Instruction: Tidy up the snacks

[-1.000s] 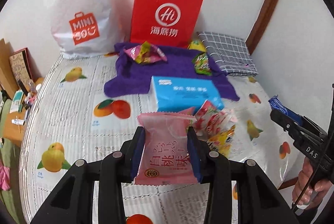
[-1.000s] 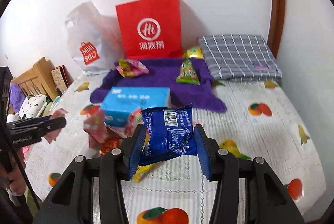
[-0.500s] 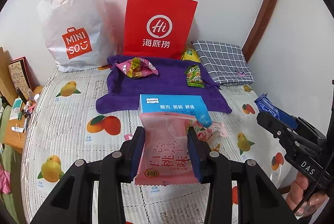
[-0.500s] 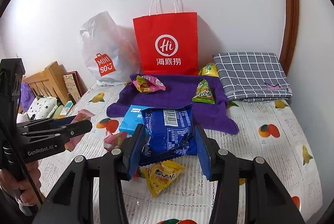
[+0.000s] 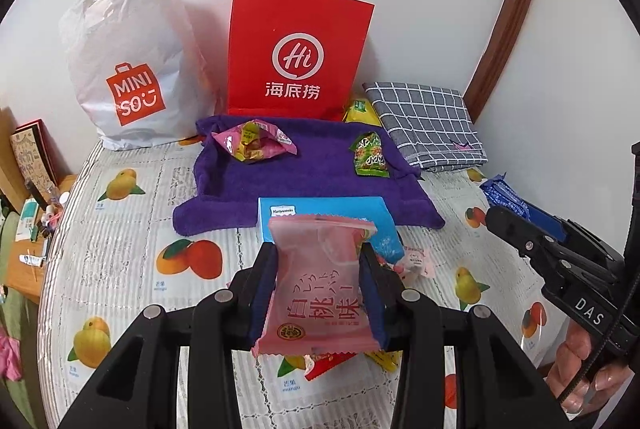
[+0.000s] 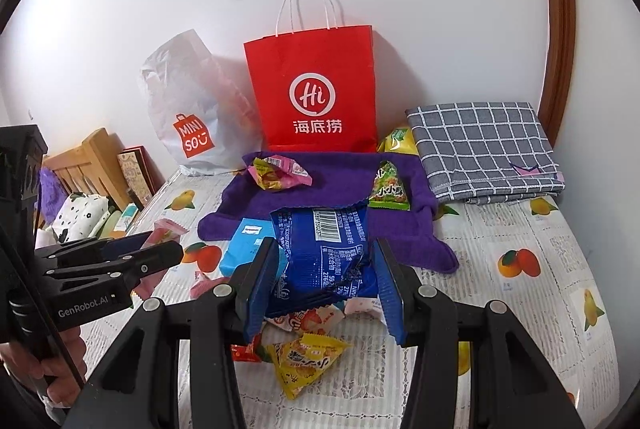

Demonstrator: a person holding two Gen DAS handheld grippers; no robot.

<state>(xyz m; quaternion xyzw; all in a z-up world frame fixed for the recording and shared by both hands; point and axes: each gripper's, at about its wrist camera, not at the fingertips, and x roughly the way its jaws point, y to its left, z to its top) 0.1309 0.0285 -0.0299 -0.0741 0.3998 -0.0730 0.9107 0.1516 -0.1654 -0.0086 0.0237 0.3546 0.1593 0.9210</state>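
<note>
Left wrist view: the left gripper (image 5: 320,281) is clamped on a pink peach-flavour snack packet (image 5: 318,285), its blue pads pinching the two long edges so the printed face stays toward the camera; the packet's long axis runs from 6 to 12 o'clock, the crimped top pointing away toward the purple towel (image 5: 304,185). It hangs clear above the fruit-print bed cover (image 5: 120,249), in front of a blue tissue pack (image 5: 360,217). On the towel lie a pink candy bag (image 5: 256,143) at 11 o'clock and a green snack bag (image 5: 370,155) at 1 o'clock, apparently a sorting spot. A red paper bag (image 5: 296,57) and a white shopping bag (image 5: 128,61) stand against the wall behind. At 3 o'clock the right gripper (image 5: 508,217) enters, carrying a blue packet. Right wrist view: the right gripper (image 6: 326,277) is closed on a blue snack packet (image 6: 324,249), gripped by its sides and buckling slightly between the pads; its long axis runs 6 to 12 o'clock, barcode end pointing away and up. Below it a loose heap remains on the cover, including a yellow triangular bag (image 6: 304,361) and a strawberry-print packet (image 6: 308,321), judged still to be sorted. At 9 o'clock the left gripper (image 6: 160,249) shows side-on. A grey checked cloth (image 6: 484,145) lies folded at 2 o'clock, with a yellow-green bag (image 6: 398,141) tucked beside it.
</note>
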